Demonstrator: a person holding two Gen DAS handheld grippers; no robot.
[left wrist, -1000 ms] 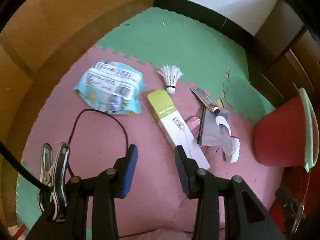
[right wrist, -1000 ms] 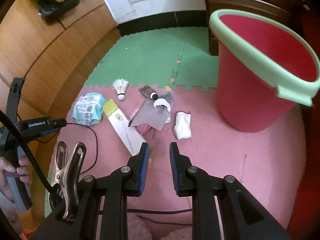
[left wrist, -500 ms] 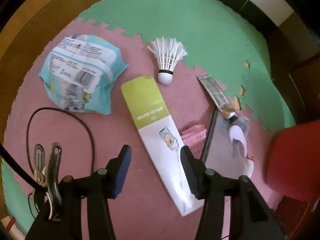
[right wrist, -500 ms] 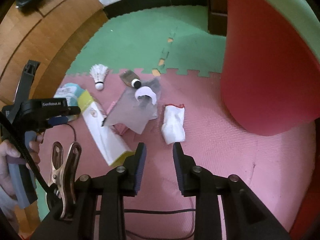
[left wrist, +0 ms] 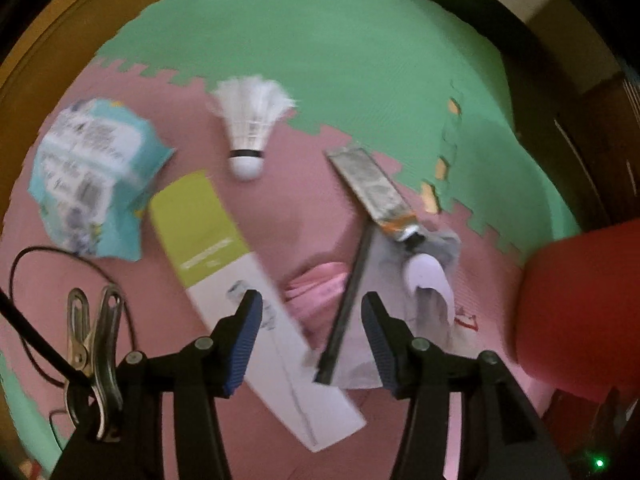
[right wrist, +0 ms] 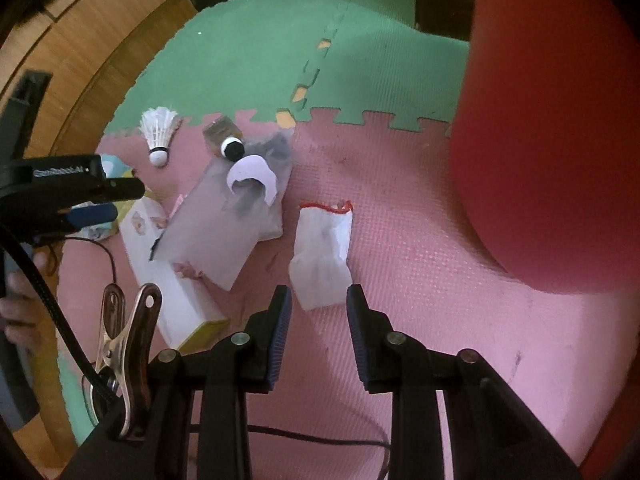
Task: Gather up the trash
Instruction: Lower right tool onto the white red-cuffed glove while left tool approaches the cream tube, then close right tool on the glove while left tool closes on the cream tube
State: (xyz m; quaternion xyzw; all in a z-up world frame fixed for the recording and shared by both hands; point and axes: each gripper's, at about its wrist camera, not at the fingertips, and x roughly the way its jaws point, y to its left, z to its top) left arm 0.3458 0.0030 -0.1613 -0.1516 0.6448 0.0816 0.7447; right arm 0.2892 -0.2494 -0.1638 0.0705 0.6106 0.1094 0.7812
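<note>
We hold the left tool [left wrist: 312, 316] pointing down over the pink foam mat [left wrist: 80, 300], its jaws parted with nothing gripped; below them lie the white-and-lime box [left wrist: 224, 264], a pink wrapper [left wrist: 320, 284] and the edge of a grey zip bag [left wrist: 384, 280]. Beyond sit a shuttlecock [left wrist: 248, 128], a teal snack packet [left wrist: 92, 176] and a flattened tube [left wrist: 372, 188]. Our right tool [right wrist: 318, 312] hangs open and empty just above a crumpled white wrapper [right wrist: 322, 252] with a red edge. The red bucket [right wrist: 556, 128] stands close by at the right.
</note>
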